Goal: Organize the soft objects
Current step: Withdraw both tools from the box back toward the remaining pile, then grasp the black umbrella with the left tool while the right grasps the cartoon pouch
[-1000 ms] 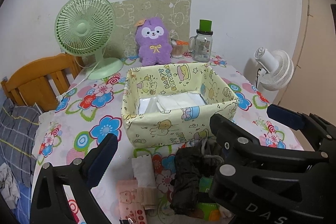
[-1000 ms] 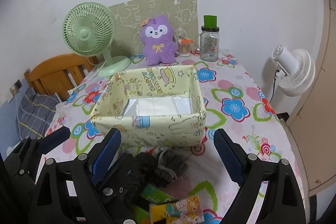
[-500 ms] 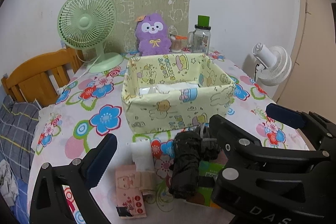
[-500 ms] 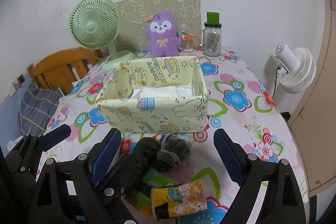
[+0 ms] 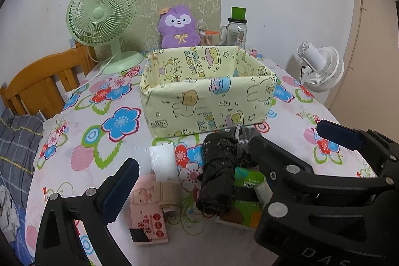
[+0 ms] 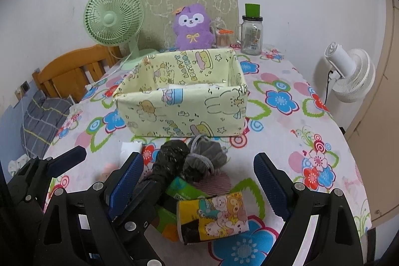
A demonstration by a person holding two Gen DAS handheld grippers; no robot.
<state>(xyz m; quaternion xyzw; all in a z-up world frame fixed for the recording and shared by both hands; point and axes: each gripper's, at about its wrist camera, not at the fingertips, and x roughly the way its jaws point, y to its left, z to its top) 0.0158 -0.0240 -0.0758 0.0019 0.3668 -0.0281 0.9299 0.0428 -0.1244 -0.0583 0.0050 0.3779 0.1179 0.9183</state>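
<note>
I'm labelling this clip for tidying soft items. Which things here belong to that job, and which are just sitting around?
Job:
yellow fabric box
black bundle
grey drawstring pouch
cartoon-bear pack
green pack
pink pack
white pack

Bystanders:
green fan
purple plush
glass jar
white fan

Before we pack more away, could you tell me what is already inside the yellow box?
Something flat and white shows just above the yellow box's near wall. That wall hides the rest of the inside.
</note>
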